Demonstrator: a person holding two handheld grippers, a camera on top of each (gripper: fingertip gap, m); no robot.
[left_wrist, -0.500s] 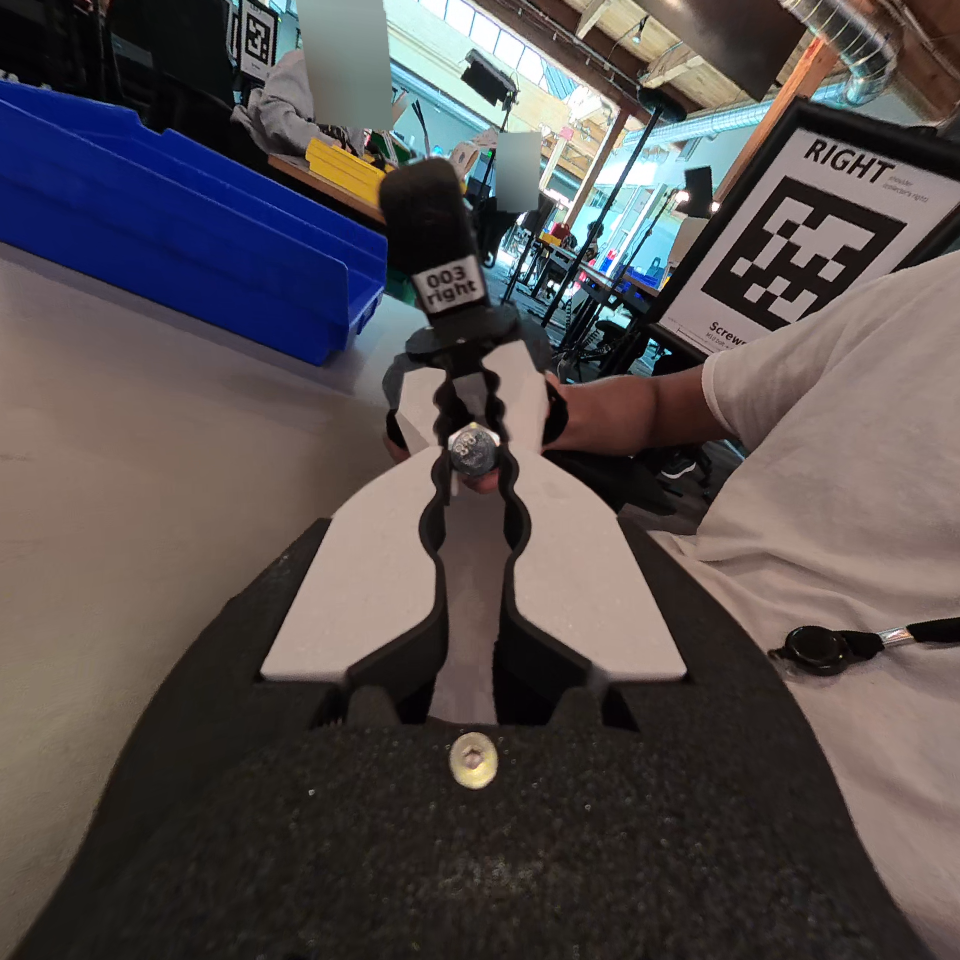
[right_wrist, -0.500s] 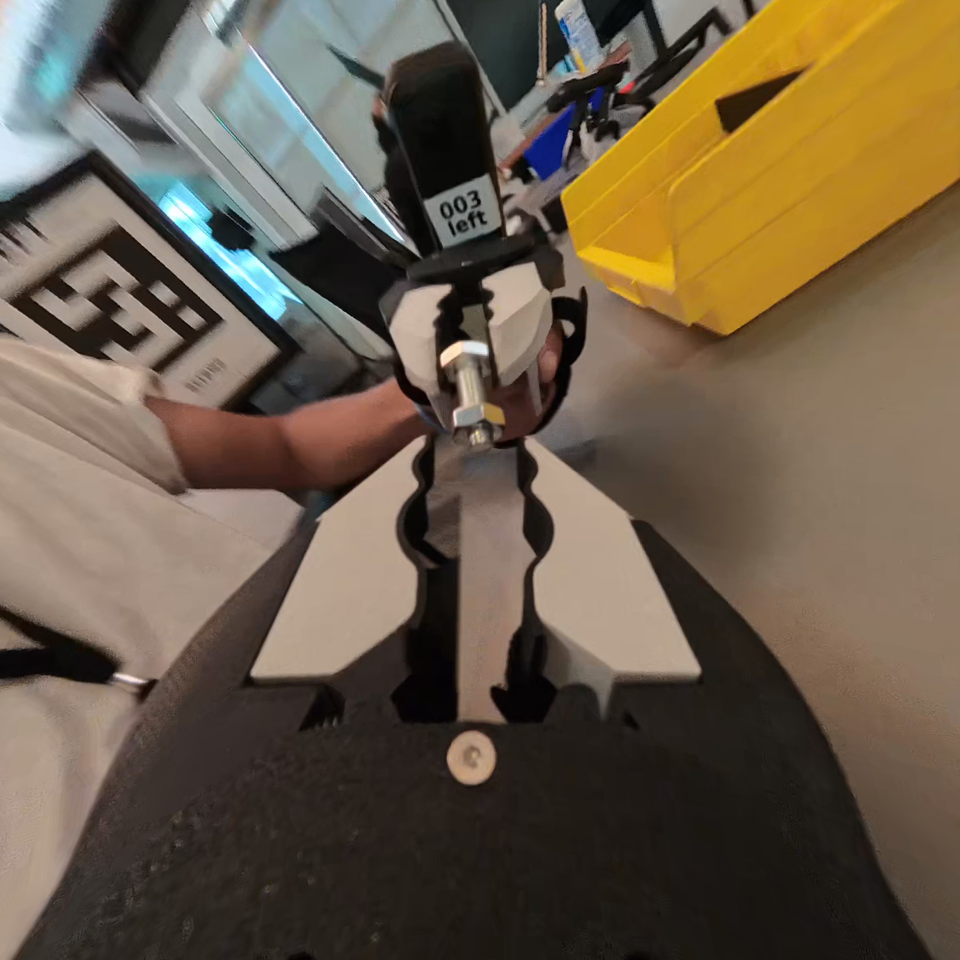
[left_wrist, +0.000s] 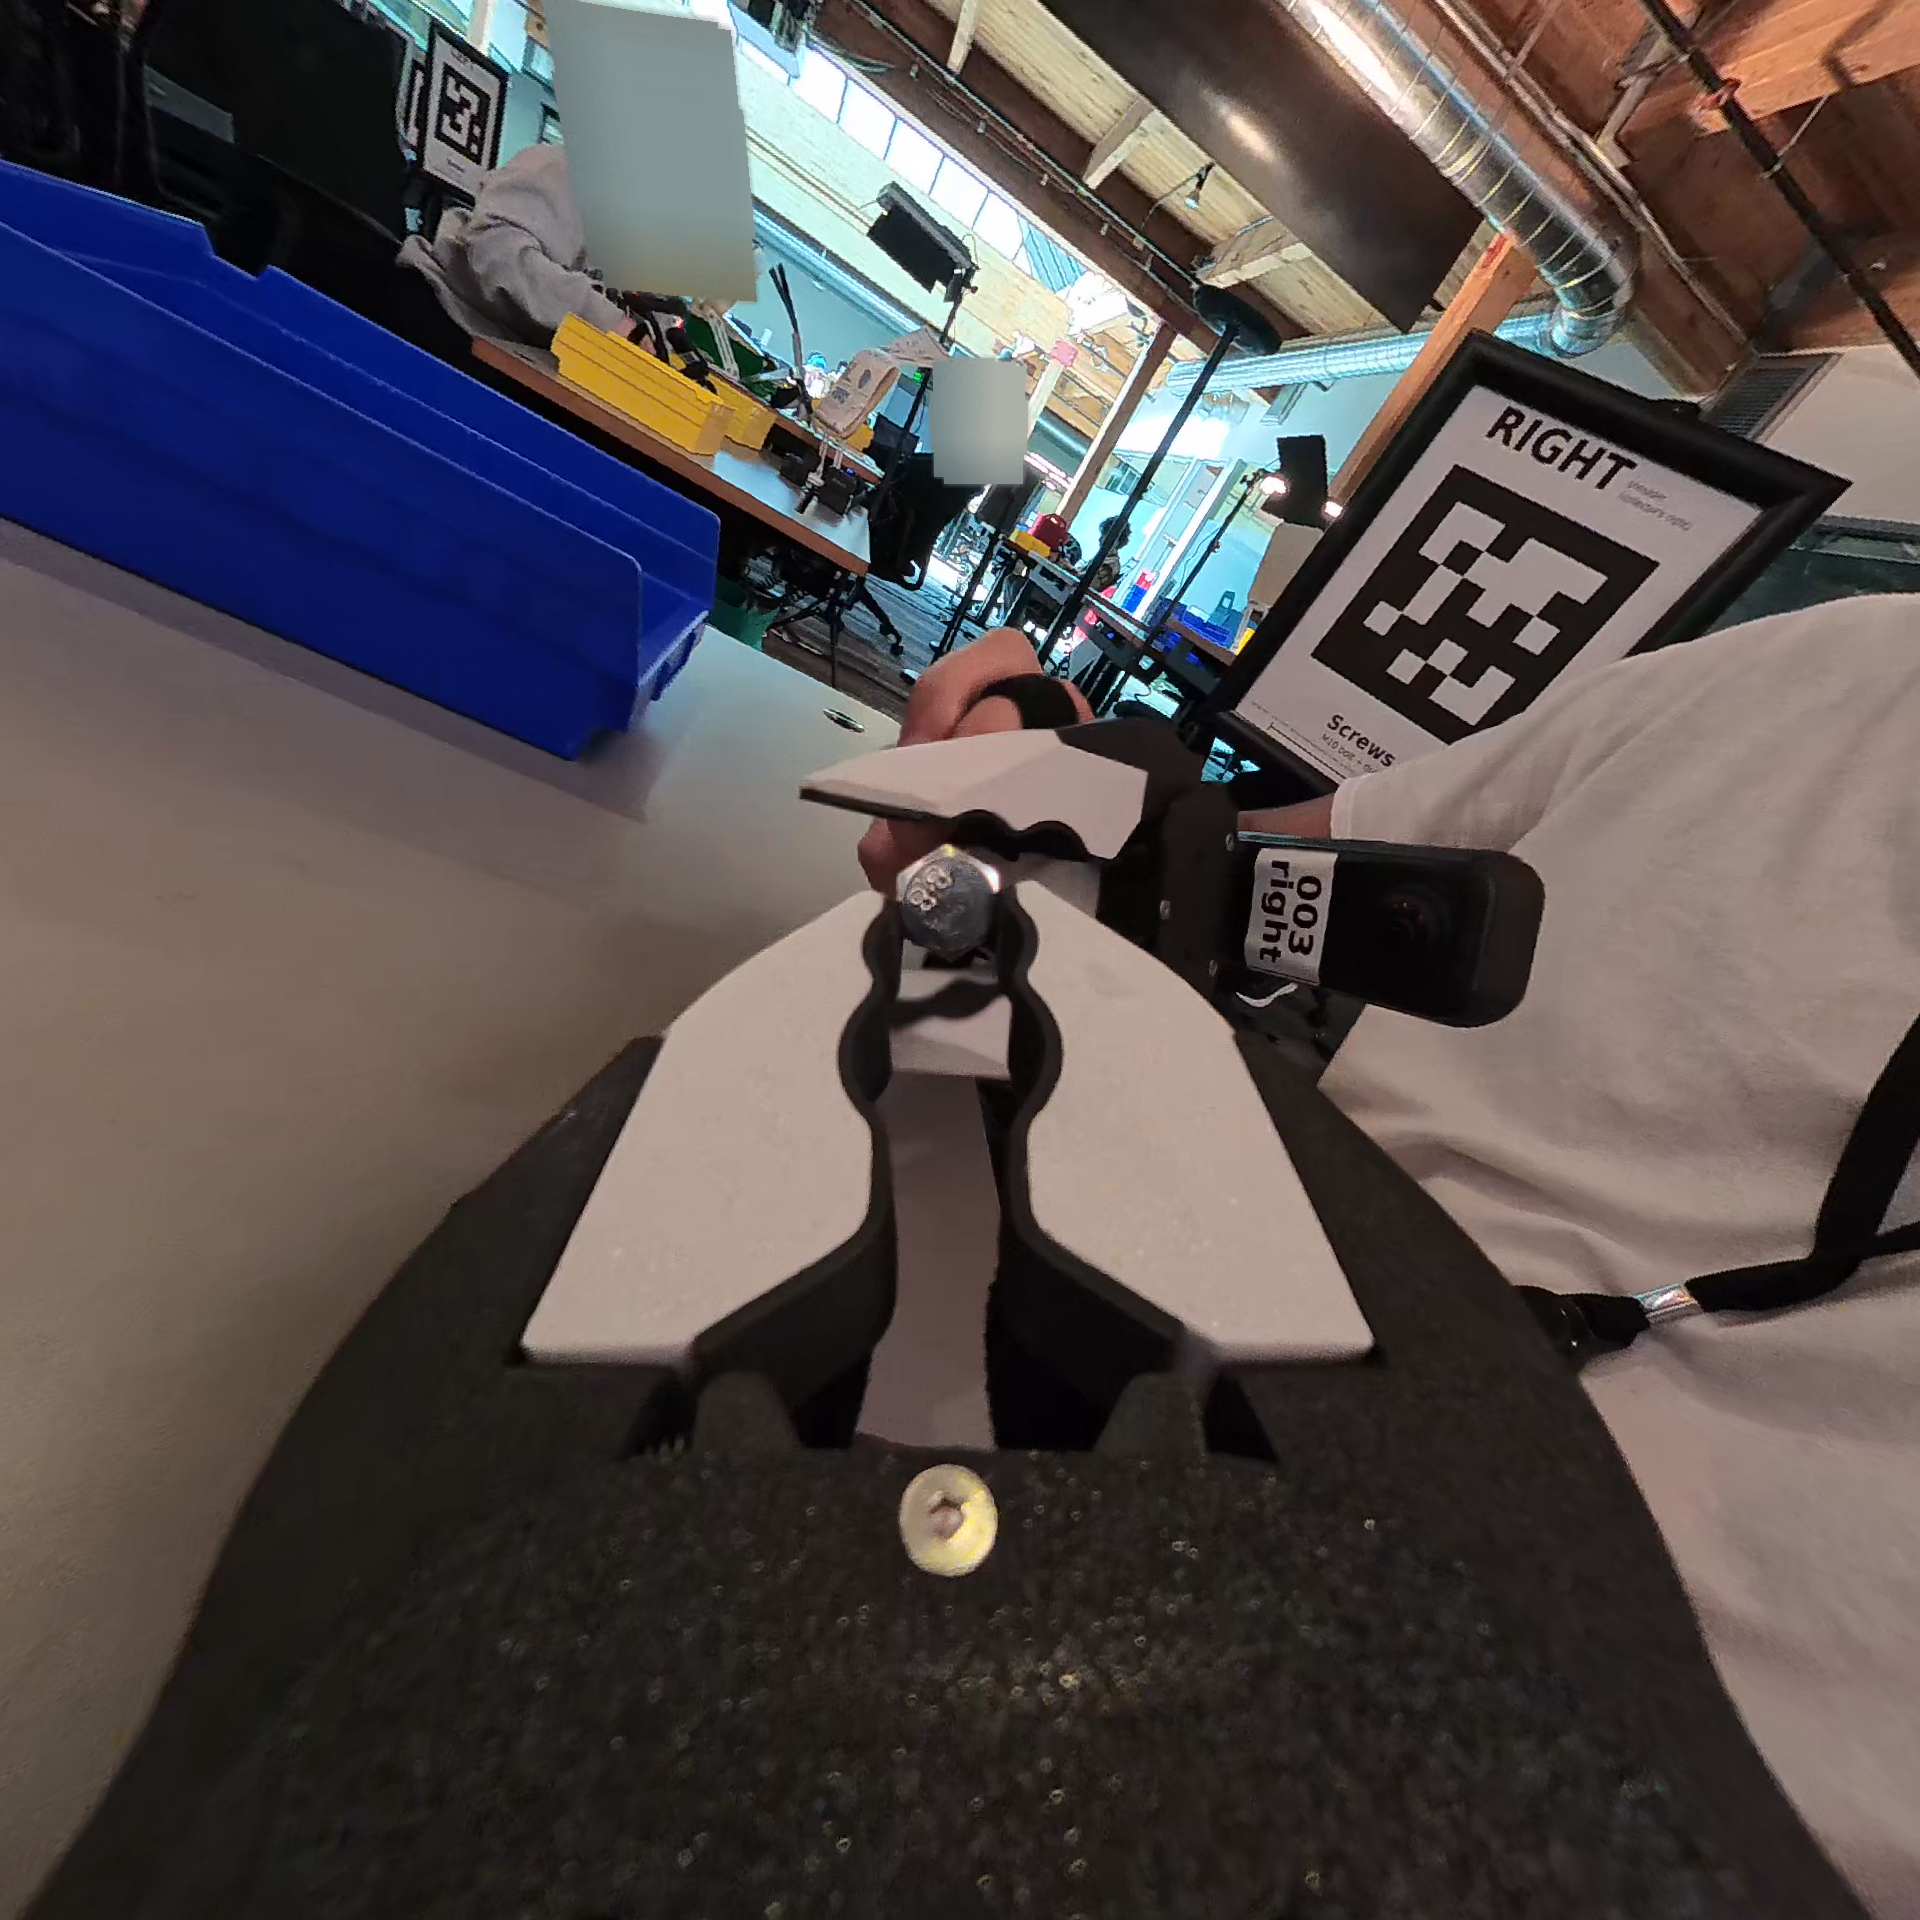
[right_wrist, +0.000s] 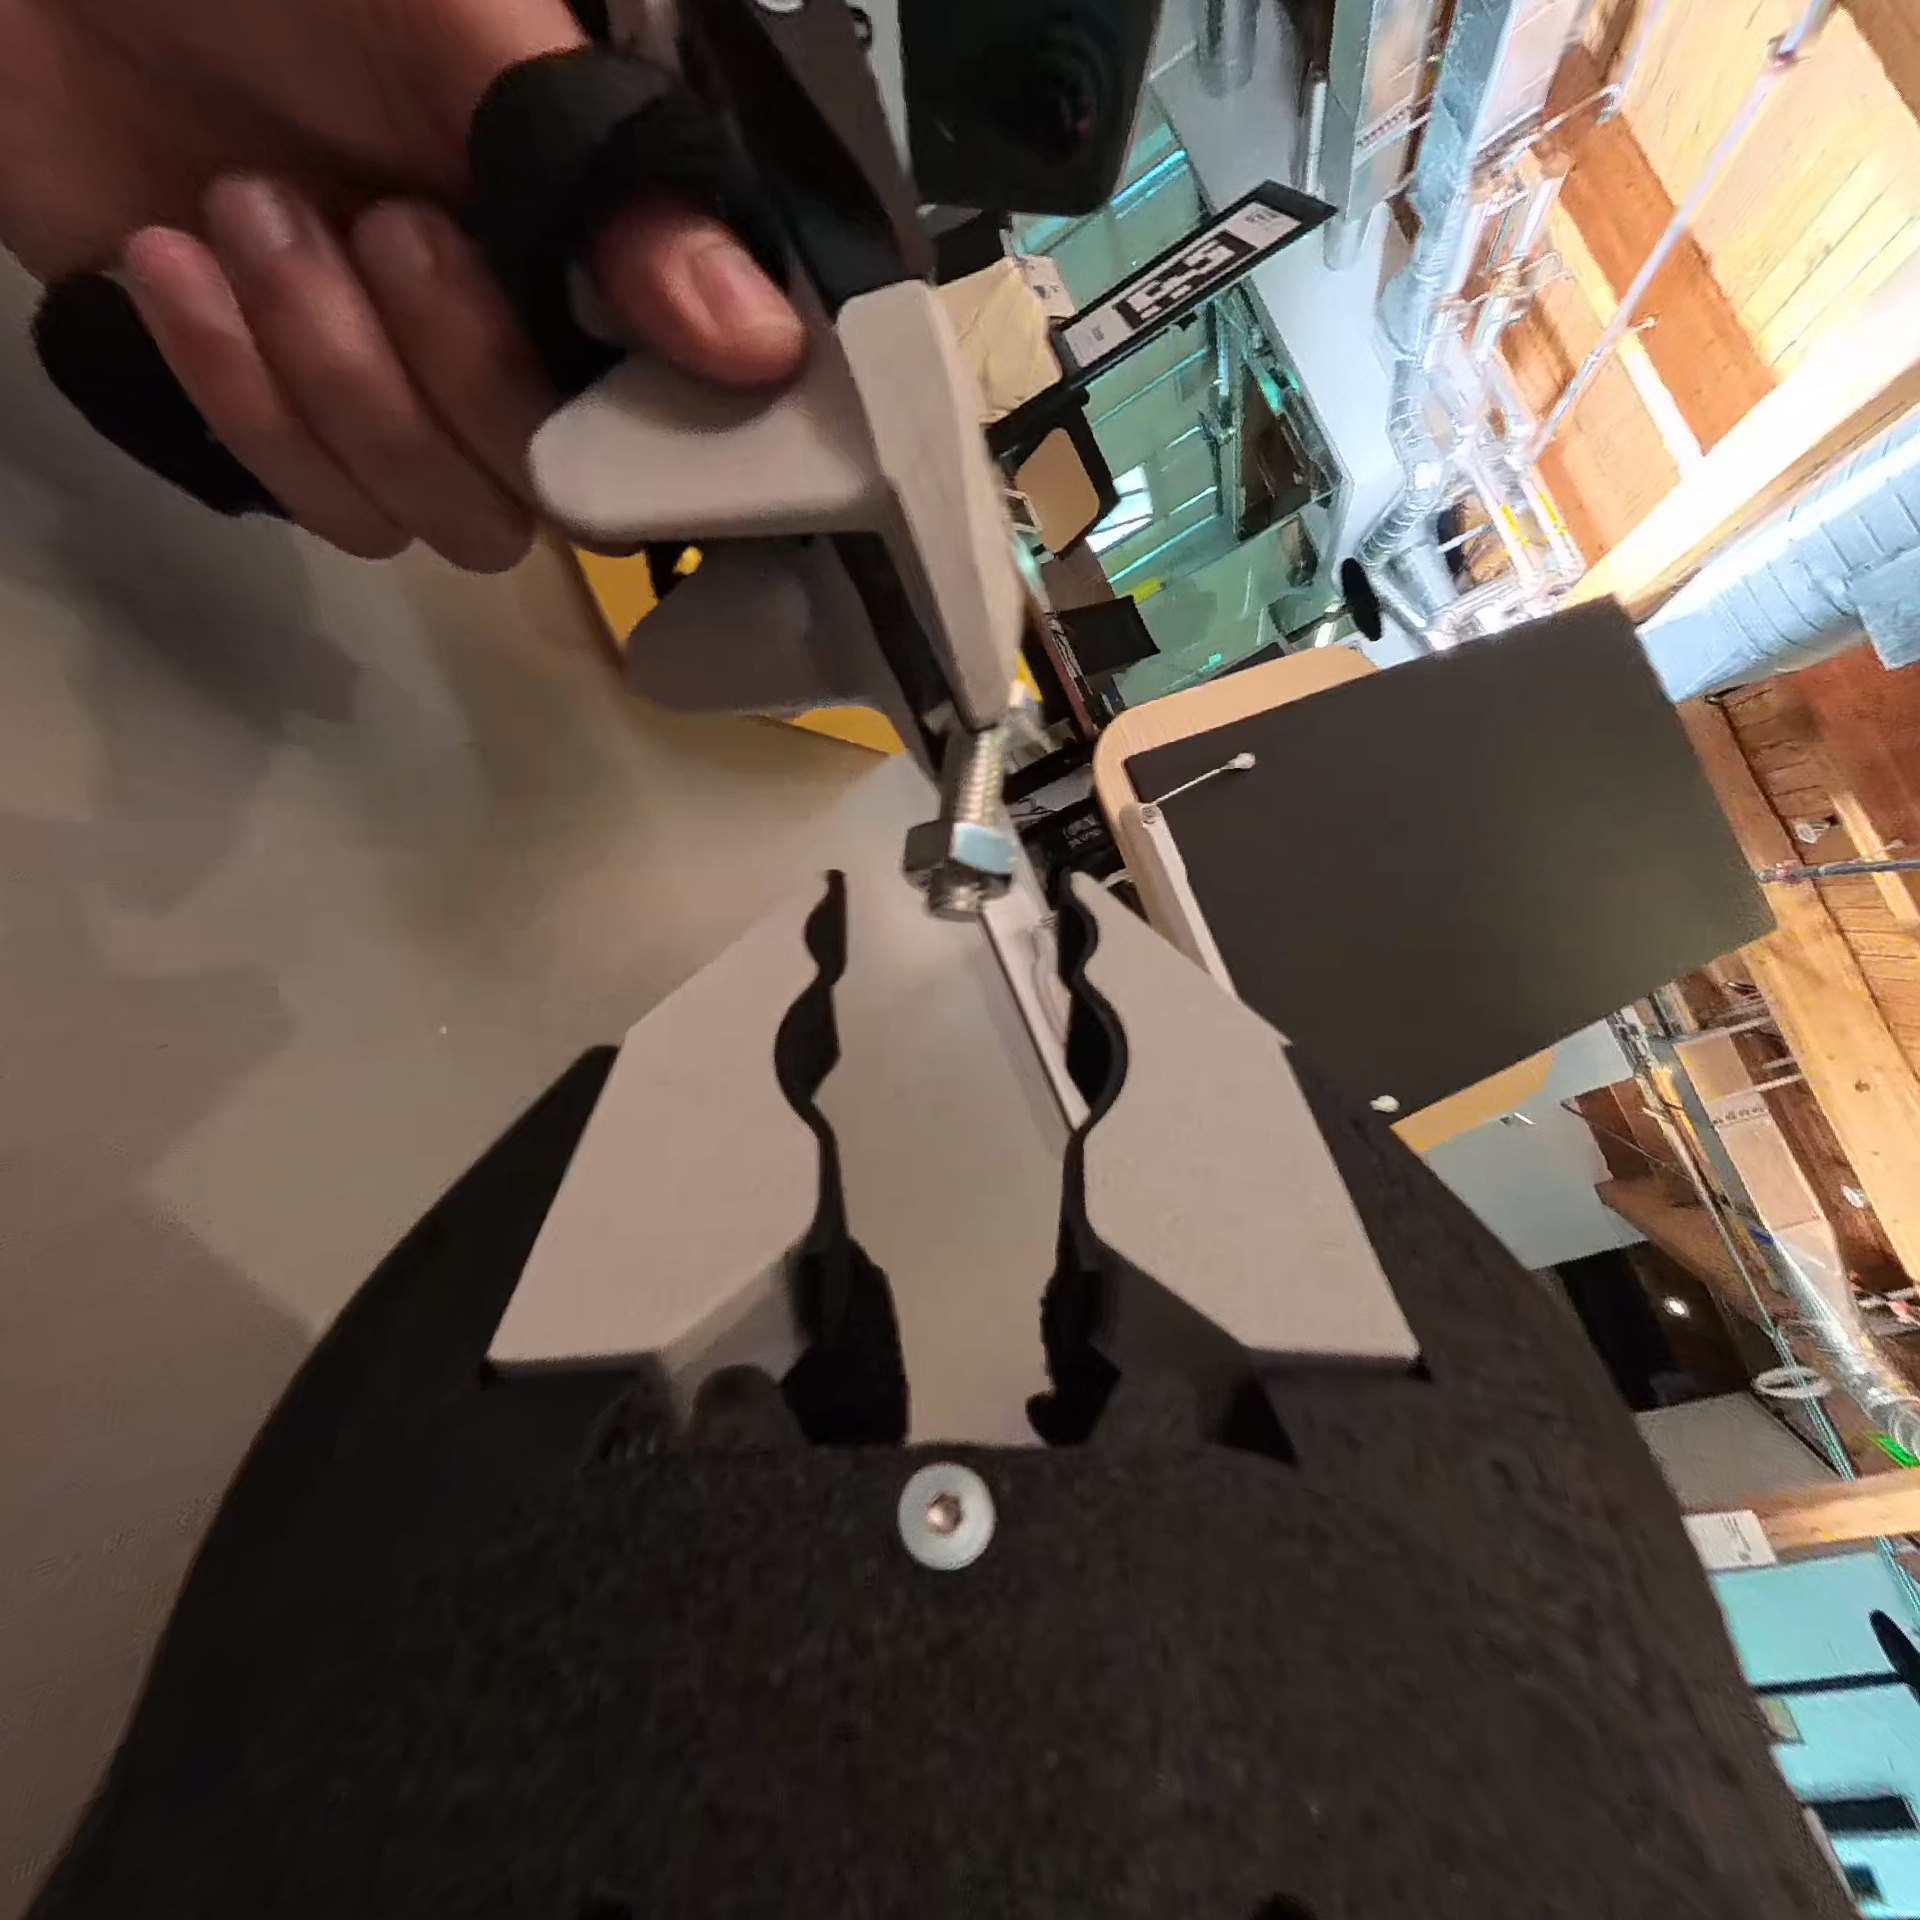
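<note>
My left gripper (left_wrist: 945, 925) is shut on the hex head of a silver bolt (left_wrist: 940, 899) and holds it in the air above the grey table (left_wrist: 208, 987). In the right wrist view the left gripper (right_wrist: 982, 717) comes in from above, and the threaded bolt (right_wrist: 977, 779) sticks out of it with a hex nut (right_wrist: 956, 852) near its end. My right gripper (right_wrist: 954, 888) is open, with its jaws standing either side of the nut and not touching it. In the left wrist view its upper finger (left_wrist: 966, 779) lies sideways just behind the bolt head.
A blue bin (left_wrist: 312, 499) sits on the table at the left. A framed black-and-white marker sign (left_wrist: 1486, 582) stands behind. A yellow bin (right_wrist: 831, 727) shows behind the left gripper. A black board (right_wrist: 1455, 883) is at the right. The holder's white shirt (left_wrist: 1662, 987) is close by. Only a small space, under 4 cm, lies between the two pairs of fingers.
My right gripper has rolled about a quarter turn around the bolt, and its jaws stand wider apart. My left gripper still holds the bolt head.
</note>
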